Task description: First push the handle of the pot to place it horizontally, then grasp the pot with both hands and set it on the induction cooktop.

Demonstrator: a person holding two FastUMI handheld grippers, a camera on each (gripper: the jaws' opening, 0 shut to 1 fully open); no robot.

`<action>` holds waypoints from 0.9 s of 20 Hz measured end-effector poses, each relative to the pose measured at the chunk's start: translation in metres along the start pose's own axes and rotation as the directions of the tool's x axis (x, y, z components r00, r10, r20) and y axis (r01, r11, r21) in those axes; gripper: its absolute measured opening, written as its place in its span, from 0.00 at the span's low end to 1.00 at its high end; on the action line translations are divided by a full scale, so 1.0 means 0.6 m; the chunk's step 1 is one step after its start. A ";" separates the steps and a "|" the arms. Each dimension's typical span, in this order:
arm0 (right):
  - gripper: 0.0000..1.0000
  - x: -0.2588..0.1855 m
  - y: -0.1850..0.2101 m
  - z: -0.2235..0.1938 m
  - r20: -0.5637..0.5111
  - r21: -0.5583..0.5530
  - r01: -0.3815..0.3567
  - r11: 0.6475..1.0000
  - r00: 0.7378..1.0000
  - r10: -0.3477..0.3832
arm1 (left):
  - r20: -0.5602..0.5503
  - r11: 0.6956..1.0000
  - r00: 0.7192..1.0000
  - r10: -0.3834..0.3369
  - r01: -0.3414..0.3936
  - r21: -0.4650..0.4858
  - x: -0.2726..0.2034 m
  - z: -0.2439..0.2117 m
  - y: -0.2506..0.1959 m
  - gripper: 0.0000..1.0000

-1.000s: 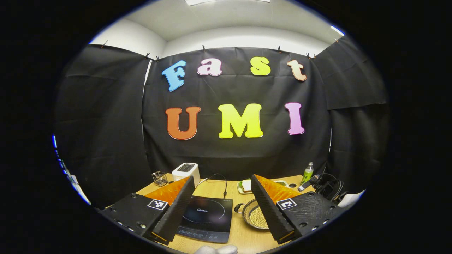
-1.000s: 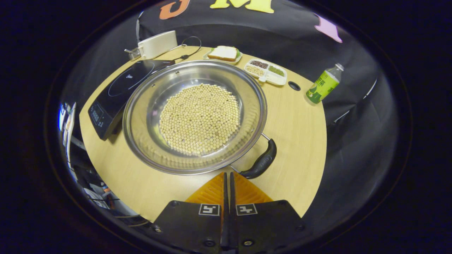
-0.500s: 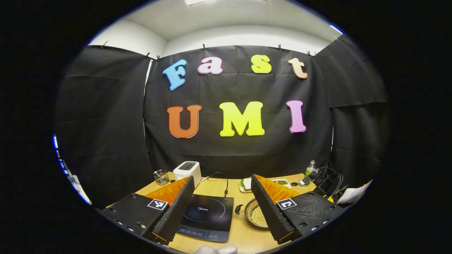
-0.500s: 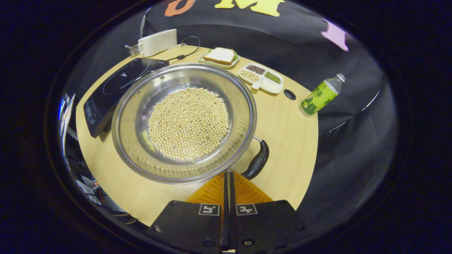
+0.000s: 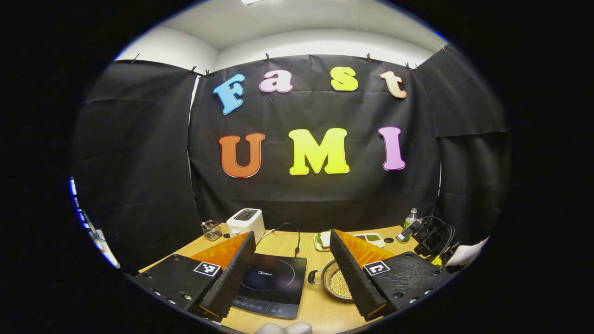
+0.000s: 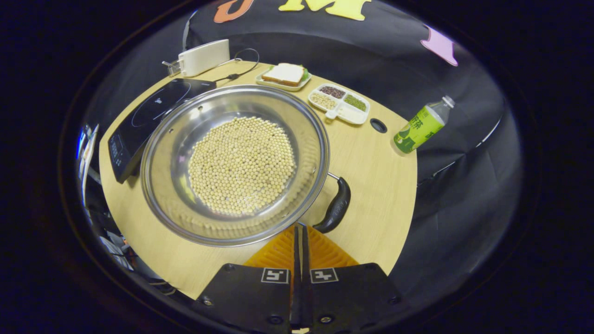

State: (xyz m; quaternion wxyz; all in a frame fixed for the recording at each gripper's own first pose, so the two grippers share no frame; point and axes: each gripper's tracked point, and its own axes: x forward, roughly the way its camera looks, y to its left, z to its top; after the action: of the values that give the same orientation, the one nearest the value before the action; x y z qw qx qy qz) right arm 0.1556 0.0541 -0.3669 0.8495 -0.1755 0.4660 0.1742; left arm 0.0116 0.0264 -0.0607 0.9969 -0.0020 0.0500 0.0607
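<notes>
In the right gripper view, a flat, glossy black induction cooktop [image 6: 148, 116] is lying at the left of the round, pale wood-grain table [image 6: 385, 185], with a boxy white toaster [image 6: 203, 57] standing behind it by the black cloth wall. Just right of the cooktop, and overlapping its near edge in this view, the pot [image 6: 234, 164] is sitting on the table: a wide, shallow, round pan of shiny steel, its bottom covered with small, round, pale beans [image 6: 241, 164]. Whether the pot's rim is touching the cooktop cannot be told. A curved, smooth black handle [image 6: 335, 208] is hanging at the pot's right rim on thin wire arms. The right gripper [image 6: 300, 230] is hovering at the near rim just left of that handle, its ribbed fingers pressed together with nothing between them. Farther back, a sandwich [image 6: 284, 73] is lying on a small plate, then a white tray with compartments [image 6: 340, 103] is holding dark, green and pale grains, and a green-labelled plastic bottle [image 6: 420, 126] is standing at the table's far right edge.

In the left gripper view, the left gripper [image 5: 292, 241] is hanging above the table with its ridged fingers spread wide apart, framing the cooktop [image 5: 271, 283] on the left and the pot [image 5: 335, 282] on the right.
</notes>
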 end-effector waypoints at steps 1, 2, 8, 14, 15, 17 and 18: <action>0.01 0.000 -0.001 -0.002 0.003 0.009 0.000 1.000 1.000 0.000 | -0.002 1.000 1.000 -0.002 0.002 0.002 0.005 -0.001 0.000 0.96; 0.04 -0.003 -0.003 -0.003 0.009 0.022 0.003 1.000 1.000 -0.004 | -0.006 1.000 1.000 -0.004 0.004 0.005 0.009 -0.006 -0.001 0.96; 0.01 -0.046 -0.038 -0.006 0.126 0.090 0.070 0.993 0.989 -0.081 | -0.051 1.000 0.999 -0.010 0.010 0.016 0.048 -0.052 0.010 0.97; 0.75 -0.090 -0.051 -0.006 0.205 0.223 0.057 0.973 0.973 -0.104 | -0.108 0.996 0.991 -0.077 0.082 0.038 0.096 -0.108 -0.007 0.97; 0.73 -0.093 -0.054 -0.006 0.210 0.260 0.054 0.964 0.971 -0.111 | -0.119 0.994 0.989 -0.093 0.099 0.043 0.105 -0.123 -0.013 0.97; 0.83 -0.101 -0.043 0.001 0.239 0.316 0.004 0.949 0.967 -0.084 | -0.159 0.992 0.980 -0.117 0.124 0.035 0.120 -0.159 -0.023 0.97; 0.84 -0.100 -0.041 0.006 0.242 0.341 -0.007 0.940 0.967 -0.081 | -0.182 0.990 0.975 -0.128 0.136 0.030 0.130 -0.175 -0.030 0.97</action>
State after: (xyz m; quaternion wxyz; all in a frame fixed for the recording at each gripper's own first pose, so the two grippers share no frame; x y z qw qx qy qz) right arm 0.1393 0.0265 -0.3107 0.9225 -0.0117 0.3738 0.0960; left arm 0.0801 0.0168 -0.1731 0.9900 0.0105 0.1405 -0.0071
